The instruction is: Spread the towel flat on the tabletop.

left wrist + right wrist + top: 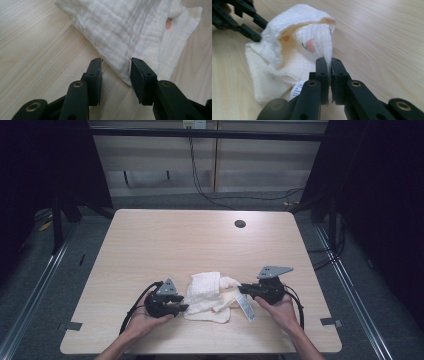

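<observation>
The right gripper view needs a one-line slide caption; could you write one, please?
Right gripper shut on a raised edge of the white cloth, lifting it off the wooden table.

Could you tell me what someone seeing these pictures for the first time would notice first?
The eye goes first to the crumpled white cloth lying near the front edge of the pale wooden table, between the two hand-held grippers. The right gripper has its jaws shut on an edge of the cloth and lifts it into a hood, showing a pink print inside. The left gripper stands open at the cloth's other side, a folded edge between its jaws.
</observation>
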